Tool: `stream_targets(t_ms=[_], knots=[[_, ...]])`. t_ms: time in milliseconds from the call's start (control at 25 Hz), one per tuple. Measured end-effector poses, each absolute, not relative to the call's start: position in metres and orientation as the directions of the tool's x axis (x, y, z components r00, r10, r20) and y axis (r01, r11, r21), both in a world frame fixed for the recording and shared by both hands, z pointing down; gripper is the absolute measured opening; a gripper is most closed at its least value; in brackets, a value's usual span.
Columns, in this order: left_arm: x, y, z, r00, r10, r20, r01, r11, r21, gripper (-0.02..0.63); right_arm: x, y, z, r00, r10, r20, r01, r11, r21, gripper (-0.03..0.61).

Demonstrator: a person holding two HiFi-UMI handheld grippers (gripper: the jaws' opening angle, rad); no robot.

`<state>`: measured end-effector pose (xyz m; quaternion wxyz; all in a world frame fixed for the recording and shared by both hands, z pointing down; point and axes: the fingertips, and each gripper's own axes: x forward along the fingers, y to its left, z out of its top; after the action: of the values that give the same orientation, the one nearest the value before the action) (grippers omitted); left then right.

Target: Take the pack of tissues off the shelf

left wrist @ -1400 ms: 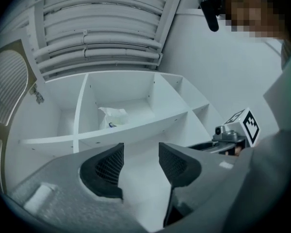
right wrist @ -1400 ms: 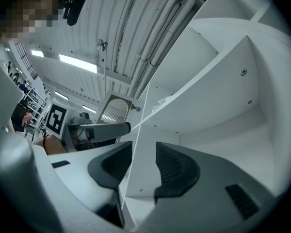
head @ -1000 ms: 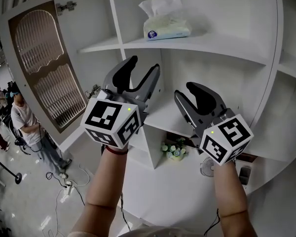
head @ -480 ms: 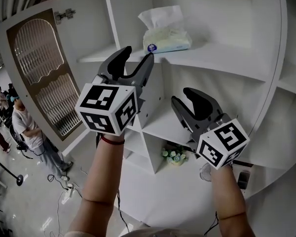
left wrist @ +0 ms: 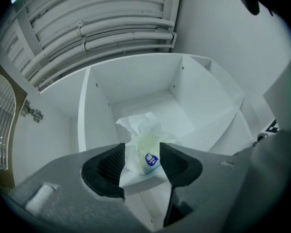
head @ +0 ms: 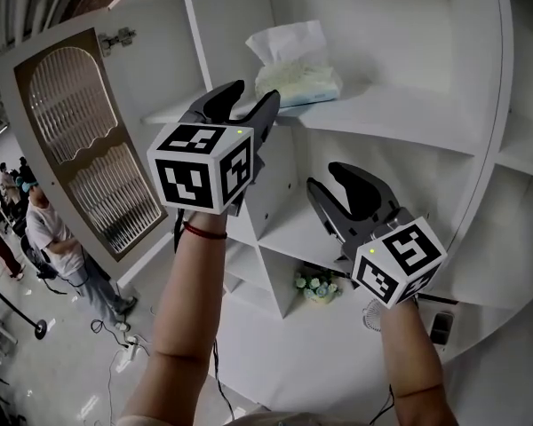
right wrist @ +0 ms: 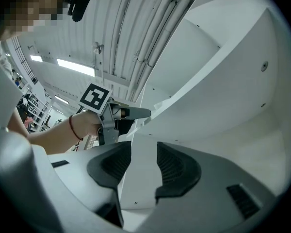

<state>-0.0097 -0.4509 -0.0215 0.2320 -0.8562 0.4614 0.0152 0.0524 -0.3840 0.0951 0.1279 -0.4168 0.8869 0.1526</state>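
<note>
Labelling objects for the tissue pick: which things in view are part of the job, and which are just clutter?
Job: pale green soft pack of tissues; white upper shelf board under it; left gripper, open, aimed at it.

Lying about: right gripper, open, idle; small white-and-green flower bunch; small white fan; brown arched cabinet door; bystander.

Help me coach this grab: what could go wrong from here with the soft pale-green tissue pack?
The open left gripper sits low beside the soft pale-green tissue pack, so its jaws might strike the white shelf board. The white sheet sticking up could get pinched alone and pull out.
</note>
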Motion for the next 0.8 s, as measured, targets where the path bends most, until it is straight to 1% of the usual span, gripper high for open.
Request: stream_targets(t_ms=[320,440,560,680,720,760,800], knots=[[-0.006,-0.465,-0.021,0.538,-0.823,-0.183,-0.797,-0.425,-0.429,0.224,0.055,-0.387,0.099,-0.618,-0.701,-0.356,-0.778,0.611,0.145,0.163],[-0.005,-0.468,-0.020,0.537,-0.827,-0.168,-0.796,-0.431,-0.425,0.210,0.055,-0.387,0.098,-0.619,-0.700,-0.356,-0.776,0.613,0.144,0.163],[-0.004,-0.470,-0.018,0.540,-0.829,-0.148,-0.790,-0.438,-0.430,0.145,0.056,-0.388,0.098,-0.622,-0.695,-0.360,-0.774,0.616,0.147,0.163],[-0.003,-0.471,-0.017,0.529,-0.836,-0.148,-0.788,-0.418,-0.451,0.108,0.057,-0.388,0.098,-0.622,-0.692,-0.366,-0.773,0.617,0.149,0.163],[-0.004,-0.471,-0.018,0.521,-0.840,-0.153,-0.791,-0.406,-0.458,0.083,0.058,-0.388,0.098,-0.618,-0.696,-0.365,-0.777,0.613,0.144,0.163],[-0.005,-0.471,-0.018,0.514,-0.843,-0.161,-0.794,-0.396,-0.461,0.044,0.059,-0.388,0.098,-0.614,-0.700,-0.364,-0.779,0.611,0.140,0.163],[-0.005,-0.471,-0.018,0.509,-0.844,-0.170,-0.798,-0.388,-0.461,0.032,0.060,-0.389,0.099,-0.613,-0.702,-0.364,-0.780,0.610,0.138,0.163]])
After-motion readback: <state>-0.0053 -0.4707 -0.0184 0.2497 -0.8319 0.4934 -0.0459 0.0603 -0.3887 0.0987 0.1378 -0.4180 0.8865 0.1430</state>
